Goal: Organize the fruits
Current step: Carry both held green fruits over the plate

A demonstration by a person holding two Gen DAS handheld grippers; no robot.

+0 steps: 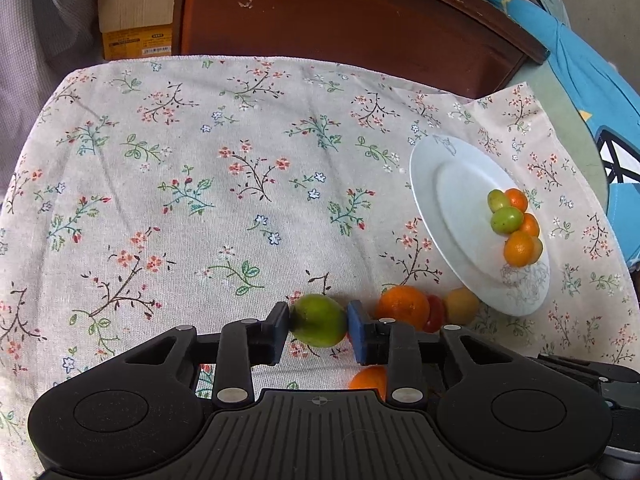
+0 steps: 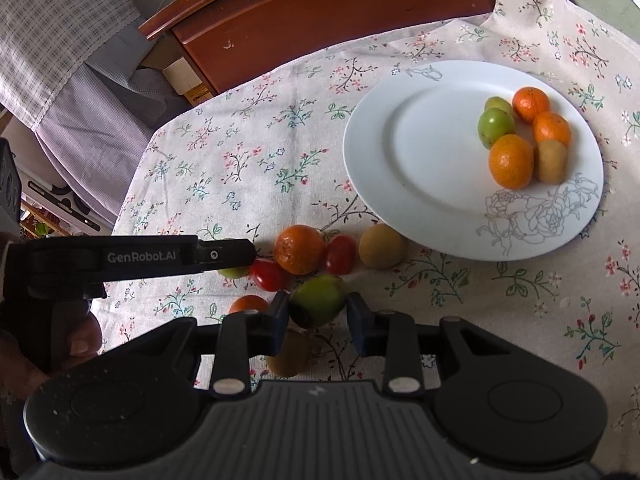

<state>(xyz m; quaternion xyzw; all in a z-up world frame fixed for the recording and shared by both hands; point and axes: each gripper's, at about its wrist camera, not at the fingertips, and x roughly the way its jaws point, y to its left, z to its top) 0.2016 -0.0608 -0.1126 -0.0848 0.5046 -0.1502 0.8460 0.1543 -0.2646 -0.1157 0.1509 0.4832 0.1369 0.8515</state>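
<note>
My left gripper [image 1: 319,330] is shut on a green fruit [image 1: 318,320], which sits just above the floral cloth, both pads against its sides. My right gripper [image 2: 318,314] is shut on another green fruit [image 2: 318,300] that has a dark patch. In the right wrist view the left gripper [image 2: 240,256] reaches in from the left, a hand on its grip. Between the two lie an orange [image 2: 299,250], two cherry tomatoes [image 2: 267,275], a tan fruit [image 2: 382,245] and a kiwi [image 2: 290,354]. The white plate [image 2: 368,152] holds oranges, green fruits and a kiwi.
The plate [image 1: 424,168] lies at the right of the floral tablecloth [image 1: 200,160]. A dark wooden cabinet [image 1: 340,12] stands behind the table, with a cardboard box [image 1: 136,20] beside it. Blue fabric [image 1: 580,60] hangs off the right side.
</note>
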